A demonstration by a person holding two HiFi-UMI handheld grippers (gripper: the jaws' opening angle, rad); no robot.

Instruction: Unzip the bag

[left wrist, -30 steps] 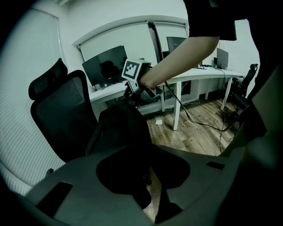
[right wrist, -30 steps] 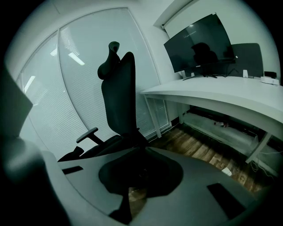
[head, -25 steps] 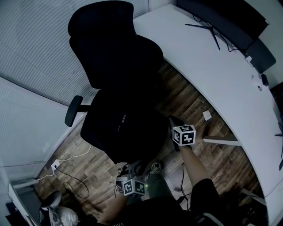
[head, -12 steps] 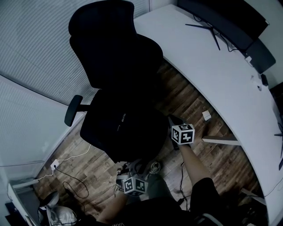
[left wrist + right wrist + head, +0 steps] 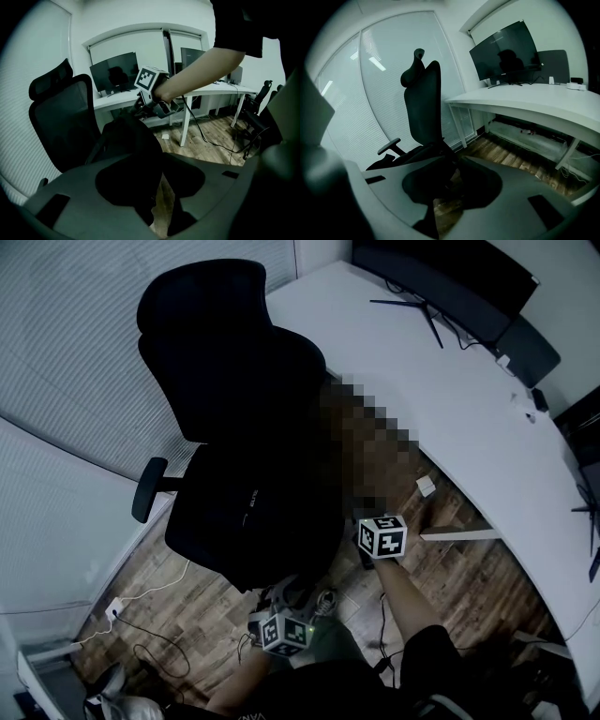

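A black bag (image 5: 248, 512) lies on the seat of a black office chair (image 5: 216, 352); in the dim light its zip cannot be made out. My left gripper (image 5: 281, 596) is at the bag's near edge. Its jaws are opening, and wooden floor shows through the gap between them in the left gripper view (image 5: 161, 220), with the dark bag (image 5: 126, 140) just ahead. My right gripper (image 5: 361, 526) is at the bag's right side, also seen in the left gripper view (image 5: 151, 78). Its jaws are opening too, with a gap in the right gripper view (image 5: 440, 211) and no pad visibly pressing on the bag (image 5: 417, 159).
A long curved white desk (image 5: 450, 399) runs along the right, with a monitor (image 5: 441, 277) on it and a white leg (image 5: 455, 533) close to my right gripper. Cables (image 5: 150, 643) trail over the wooden floor at the left. More chairs (image 5: 255, 117) stand beyond the desk.
The head view has shifted a little. Both grippers stay at the bag's near edge, the right one slightly lower and closer to the bag.
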